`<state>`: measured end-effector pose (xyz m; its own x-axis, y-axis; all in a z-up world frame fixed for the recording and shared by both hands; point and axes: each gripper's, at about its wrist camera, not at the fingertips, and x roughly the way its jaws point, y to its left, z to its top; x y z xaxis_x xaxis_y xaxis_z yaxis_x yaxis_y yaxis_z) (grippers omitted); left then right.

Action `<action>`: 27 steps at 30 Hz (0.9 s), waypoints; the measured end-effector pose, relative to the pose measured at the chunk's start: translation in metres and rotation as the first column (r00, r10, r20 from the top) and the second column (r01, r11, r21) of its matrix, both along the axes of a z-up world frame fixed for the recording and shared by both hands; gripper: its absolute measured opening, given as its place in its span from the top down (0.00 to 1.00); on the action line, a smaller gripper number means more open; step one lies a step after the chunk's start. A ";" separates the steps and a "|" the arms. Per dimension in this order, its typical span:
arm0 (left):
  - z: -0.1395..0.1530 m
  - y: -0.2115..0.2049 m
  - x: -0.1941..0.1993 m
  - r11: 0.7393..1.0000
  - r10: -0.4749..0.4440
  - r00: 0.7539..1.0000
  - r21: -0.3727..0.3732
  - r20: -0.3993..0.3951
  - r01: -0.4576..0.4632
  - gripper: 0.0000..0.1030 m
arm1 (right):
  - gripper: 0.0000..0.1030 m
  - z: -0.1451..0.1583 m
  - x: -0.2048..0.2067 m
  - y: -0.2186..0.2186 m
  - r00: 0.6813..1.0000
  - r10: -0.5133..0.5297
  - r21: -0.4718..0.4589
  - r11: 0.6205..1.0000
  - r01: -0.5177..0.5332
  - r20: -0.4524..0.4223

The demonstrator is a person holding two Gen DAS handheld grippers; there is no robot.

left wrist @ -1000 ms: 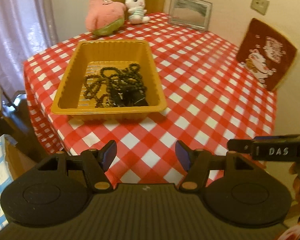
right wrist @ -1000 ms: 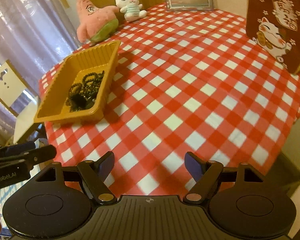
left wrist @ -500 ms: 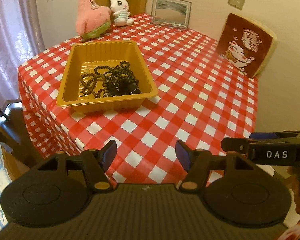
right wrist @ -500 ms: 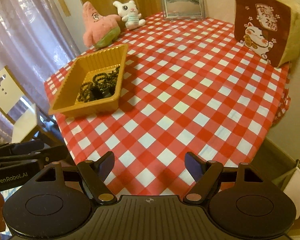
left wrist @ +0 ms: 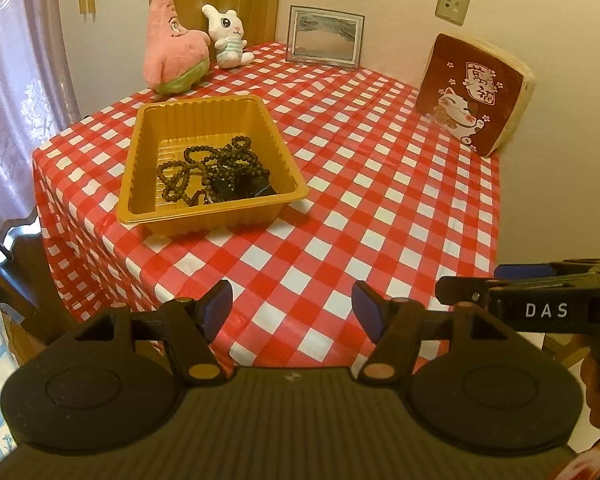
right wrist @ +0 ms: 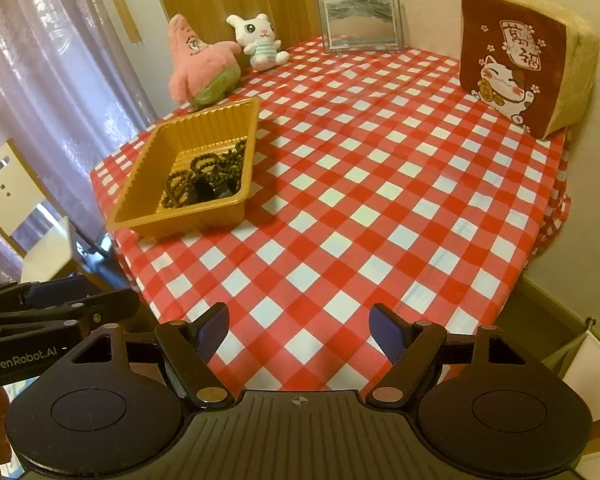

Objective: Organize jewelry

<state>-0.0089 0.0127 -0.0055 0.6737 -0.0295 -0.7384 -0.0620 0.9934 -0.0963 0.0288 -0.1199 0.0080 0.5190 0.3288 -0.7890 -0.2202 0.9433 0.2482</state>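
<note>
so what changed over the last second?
Both grippers, left and right, pulled back from the table, so the view widened. Jaws open and empty throughout. Tray and beads unmoved; nothing grasped or released.

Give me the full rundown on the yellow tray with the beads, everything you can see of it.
The yellow tray is a shallow rectangular dish of what looks like thin moulded plastic, with ribbed walls, a ridged floor and a flat rolled rim. It sits flat and upright on the checked tablecloth near the table's left edge, in front of the pink plush without touching it. Dark bead strands lie tangled in its near right part. Neither gripper touches it.
</note>
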 end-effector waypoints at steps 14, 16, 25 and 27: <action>0.000 0.000 0.001 1.000 -0.005 1.000 -0.001 0.002 0.005 0.38 | 0.25 0.002 0.000 -0.001 1.000 0.001 -0.005 1.000 -0.001 0.000; 0.000 0.000 0.001 1.000 -0.005 1.000 -0.001 0.002 0.005 0.38 | 0.25 0.002 0.000 -0.001 1.000 0.001 -0.005 1.000 -0.001 0.001; 0.000 -0.005 0.003 1.000 -0.008 1.000 0.001 0.003 0.008 0.38 | 0.25 0.002 0.001 -0.004 1.000 0.000 -0.005 1.000 0.000 0.000; 0.000 -0.005 0.003 1.000 -0.009 1.000 0.001 0.003 0.009 0.38 | 0.25 0.002 0.001 -0.004 1.000 0.000 -0.005 1.000 0.000 -0.001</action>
<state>-0.0062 0.0075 -0.0058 0.6757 -0.0349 -0.7363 -0.0532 0.9940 -0.0959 0.0299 -0.1239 0.0100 0.5183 0.3245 -0.7912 -0.2201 0.9446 0.2433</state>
